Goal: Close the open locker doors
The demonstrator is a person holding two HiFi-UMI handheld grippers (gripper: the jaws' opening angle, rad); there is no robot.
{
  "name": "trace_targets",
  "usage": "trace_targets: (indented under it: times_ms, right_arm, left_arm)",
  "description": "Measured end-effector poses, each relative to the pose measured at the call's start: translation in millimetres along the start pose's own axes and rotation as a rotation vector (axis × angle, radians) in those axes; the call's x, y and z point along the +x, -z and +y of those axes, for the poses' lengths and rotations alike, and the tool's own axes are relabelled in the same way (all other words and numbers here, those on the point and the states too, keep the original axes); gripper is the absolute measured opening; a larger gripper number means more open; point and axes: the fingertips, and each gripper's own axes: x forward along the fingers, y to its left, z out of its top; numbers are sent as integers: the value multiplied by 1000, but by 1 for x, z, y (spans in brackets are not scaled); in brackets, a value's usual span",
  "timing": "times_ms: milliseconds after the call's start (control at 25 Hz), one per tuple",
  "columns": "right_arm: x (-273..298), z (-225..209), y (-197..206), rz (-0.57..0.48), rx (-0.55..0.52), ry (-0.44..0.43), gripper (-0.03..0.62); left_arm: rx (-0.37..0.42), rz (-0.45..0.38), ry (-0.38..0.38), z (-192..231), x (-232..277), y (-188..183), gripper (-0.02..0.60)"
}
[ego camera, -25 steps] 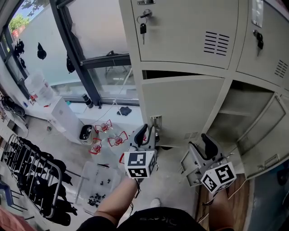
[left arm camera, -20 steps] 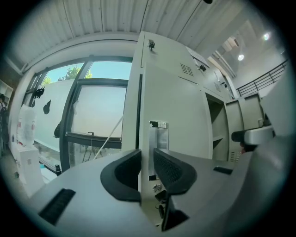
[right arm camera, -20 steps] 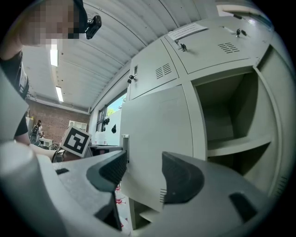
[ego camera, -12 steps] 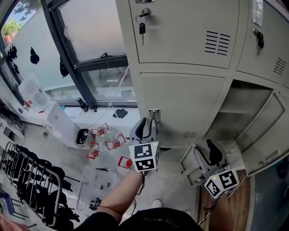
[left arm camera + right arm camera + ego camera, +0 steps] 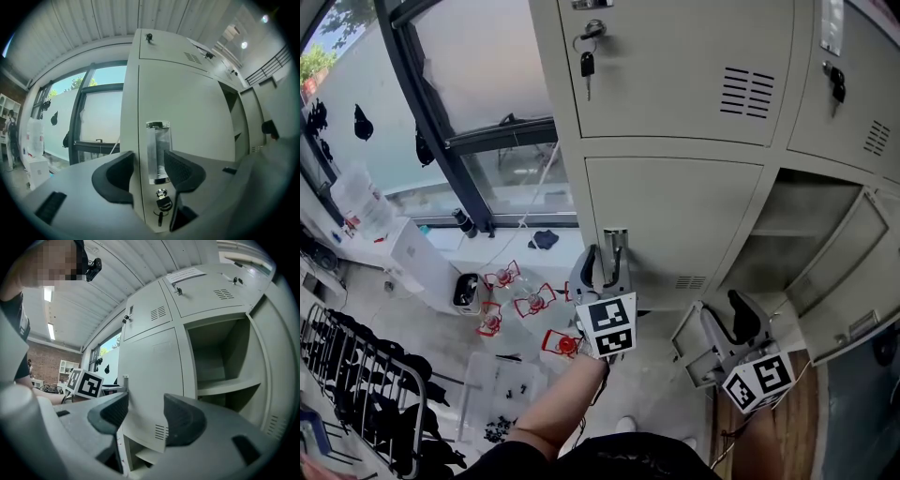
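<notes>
The middle-left locker door lies flush in the beige lockers. Its metal handle stands between the jaws of my left gripper. Those jaws have just been opening, and the pads stand off the handle. A key hangs in the lock under the handle. To the right, a compartment gapes, its door swung out. My right gripper hangs low before it, open and holding nothing.
The upper doors are closed, one with a key. Left of the lockers is a window. The floor holds red clamps, a clear bin, a white box and a rack of dark items.
The middle-left door swung from ajar to flush with the frame, and my left gripper went in with it. Its jaws now stand wider around the handle. The right gripper barely shifted.
</notes>
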Motion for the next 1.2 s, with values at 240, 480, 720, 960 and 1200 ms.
trace_targets:
  times_ms: [240,480,720,960,1200]
  right_arm:
    - [-1,-3,1,-2,6,7,232]
    - [-3,-2,0,-8,10,6,232]
    - [-6,-1,-2,-13,11,4,232]
    - [-13,-2,-10,-30,1,19,232]
    - [-27,-14,-13,-45,8,72,232]
  left_arm:
    - [11,-6,-1,0,0,0,209]
    - [4,-2,19,-2,-2,0,210]
    - [8,-27,43,-4,-15,-8,230]
    - [22,-50,185,-39,-36,-22,259]
    - [22,-67,331,-76,-54,-32,270]
